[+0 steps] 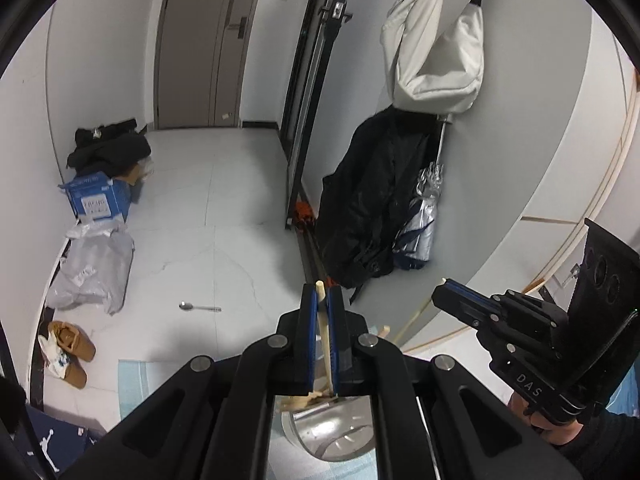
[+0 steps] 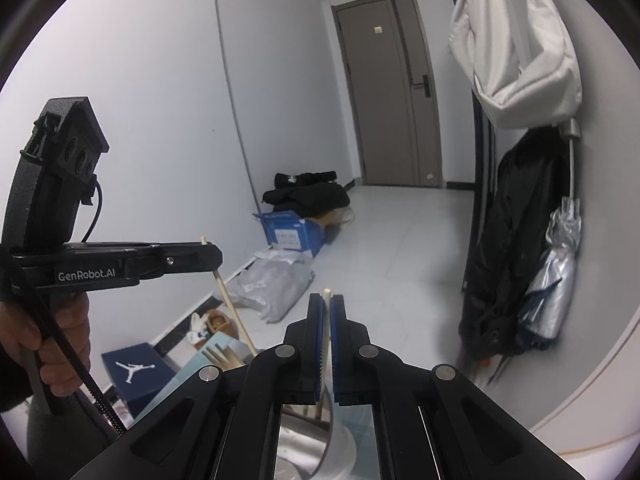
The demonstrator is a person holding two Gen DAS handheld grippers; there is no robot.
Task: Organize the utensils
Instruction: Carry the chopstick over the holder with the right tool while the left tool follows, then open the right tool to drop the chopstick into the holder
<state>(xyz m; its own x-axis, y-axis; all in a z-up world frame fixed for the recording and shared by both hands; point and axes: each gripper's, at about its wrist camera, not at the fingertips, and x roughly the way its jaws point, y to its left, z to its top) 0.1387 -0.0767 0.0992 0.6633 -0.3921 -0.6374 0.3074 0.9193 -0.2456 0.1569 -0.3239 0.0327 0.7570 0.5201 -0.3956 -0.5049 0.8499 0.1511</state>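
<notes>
On the floor beyond, spoon [image 1: 199,307], shoes [image 1: 72,350].

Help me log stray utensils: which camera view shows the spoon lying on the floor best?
The left wrist view: the spoon lies in plain sight on the white floor tiles, left of the left gripper. The right wrist view shows no spoon at all.

Hidden ends, cut edges

The left gripper [image 1: 322,300] hides the lower end of its chopstick [image 1: 325,336]; the steel container [image 1: 332,432] below is mostly covered by gripper bodies. The blue box's [image 1: 98,200] label is too small to read.
</notes>
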